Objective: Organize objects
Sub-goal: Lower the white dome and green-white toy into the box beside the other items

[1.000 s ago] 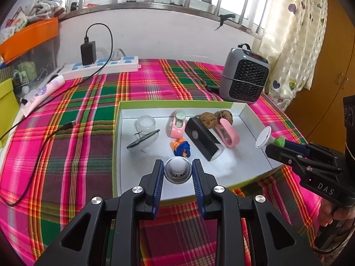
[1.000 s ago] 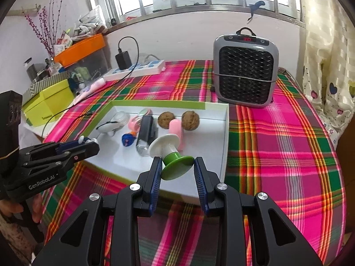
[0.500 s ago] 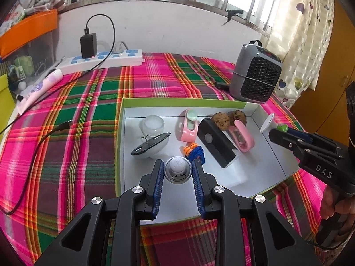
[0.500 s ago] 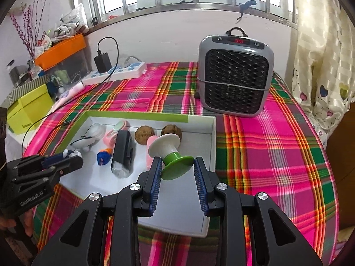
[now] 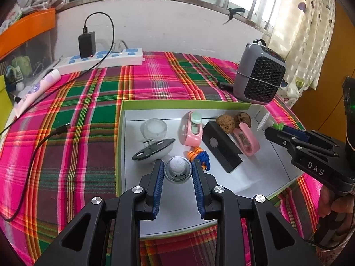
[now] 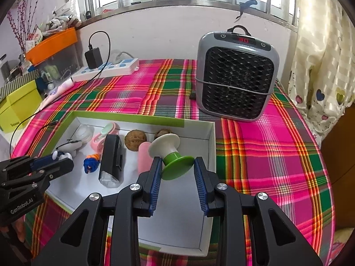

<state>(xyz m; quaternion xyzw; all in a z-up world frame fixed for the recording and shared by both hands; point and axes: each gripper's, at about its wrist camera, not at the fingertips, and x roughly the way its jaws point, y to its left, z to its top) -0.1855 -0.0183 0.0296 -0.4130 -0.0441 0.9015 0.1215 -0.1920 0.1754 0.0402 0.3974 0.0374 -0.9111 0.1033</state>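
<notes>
Both your grippers now reach over the tray point(image 5: 121, 133), whereas a second ago they hung at its near rim; their grips are unchanged. Your left gripper point(image 5: 178, 173) stays clamped on the grey ball point(image 5: 178, 171), its blue pads pressing either side, above the tray's near-left floor. Your right gripper point(image 6: 177, 168) stays clamped on the green base of the spool point(image 6: 172, 155), whose white end points away toward the far wall of the tray, over its right part. Inside the tray, from left to right in the left view: a clear cup point(image 5: 156, 129), a white half-dome with black lid point(image 5: 153, 153), a pink case point(image 5: 192, 130), an orange-and-blue toy point(image 5: 199, 156), a black box point(image 5: 221, 146), a pink clip point(image 5: 246, 140) and two walnuts point(image 5: 225, 122). The toy lies just beside your left gripper's right finger, and the half-dome just beside its left one. On the plaid cloth point(image 6: 266, 155) outside stand a heater point(image 6: 236, 75) behind the tray and a power strip point(image 5: 99, 59) by the wall; a black cable point(image 5: 33, 155) trails along the left.
</notes>
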